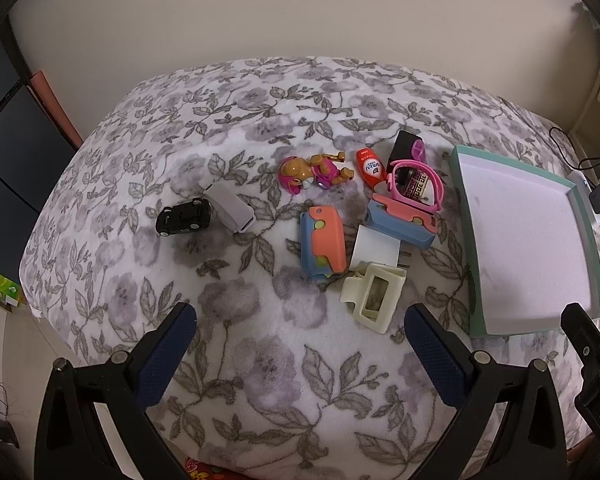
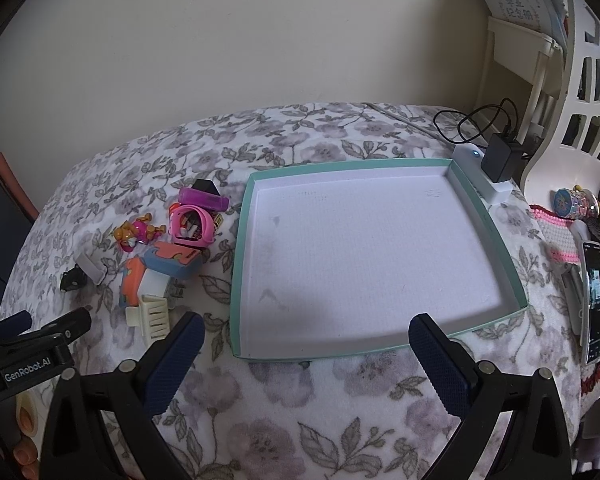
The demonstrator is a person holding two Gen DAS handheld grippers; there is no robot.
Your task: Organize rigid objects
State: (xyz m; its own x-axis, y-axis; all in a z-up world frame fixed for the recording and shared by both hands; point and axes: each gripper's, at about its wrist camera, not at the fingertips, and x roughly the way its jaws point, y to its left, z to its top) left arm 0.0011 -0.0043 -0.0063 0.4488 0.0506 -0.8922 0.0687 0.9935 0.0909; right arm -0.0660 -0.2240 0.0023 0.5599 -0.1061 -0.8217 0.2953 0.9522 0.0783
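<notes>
Nothing is sorted yet, as far as these views show. The tray (image 2: 512, 276) lies bare on the floral blanket (image 1: 228, 360), with no object inside it, so I judge you are at the very start and every piece is left to move.

All the clutter sits in one loose cluster to the left of the tray. Nearest its left wall are the pink watch (image 1: 416, 178), draped over a dark box (image 1: 404, 148), and a blue-and-orange case (image 1: 404, 222) just below them. The red bottle (image 1: 370, 168) lies left of the watch, and the dog toy (image 1: 316, 172) further left again. A second case (image 1: 323, 242) touches a white charger (image 1: 376, 248), and the cream clip (image 1: 374, 294) rests against the charger, closest to you. The grey block (image 1: 230, 206) and black car (image 1: 184, 216), which lean on each other, are farthest from the tray.

Your left gripper (image 1: 300, 352) hovers in front of the cluster with its fingers spread wide and nothing between them. Your right gripper (image 2: 306, 364) hovers over the tray's near edge, likewise wide apart and holding nothing.

The clip looks like the easiest first pick, since it is nearest your left gripper. The watch and the box under it may shift together.
</notes>
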